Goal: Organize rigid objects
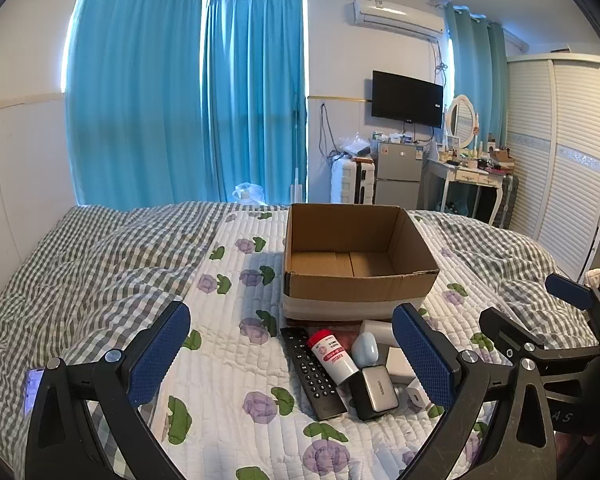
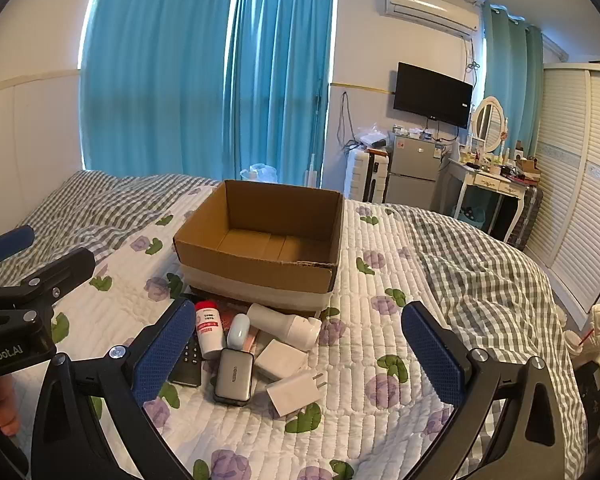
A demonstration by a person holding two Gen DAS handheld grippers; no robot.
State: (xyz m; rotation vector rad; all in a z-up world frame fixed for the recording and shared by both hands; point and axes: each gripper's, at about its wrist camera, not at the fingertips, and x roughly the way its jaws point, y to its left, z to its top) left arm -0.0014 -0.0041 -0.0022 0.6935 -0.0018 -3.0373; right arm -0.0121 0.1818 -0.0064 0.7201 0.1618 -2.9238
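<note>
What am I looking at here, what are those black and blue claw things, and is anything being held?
Those are two hand-held grippers a person carries, each with a camera looking along its fingers. One picture is from the left gripper, the other from the right gripper. Both are open and hold nothing. On the quilted bed sits an empty cardboard box. In front of it lie a remote control, a red-capped bottle, a grey charger and a white plug adapter.

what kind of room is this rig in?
A lived-in bedroom, most likely a small flat or dorm-style room. The work surface is a bed with a floral quilt; a louvred wardrobe and a dressing table with an oval mirror stand along the far side.
</note>
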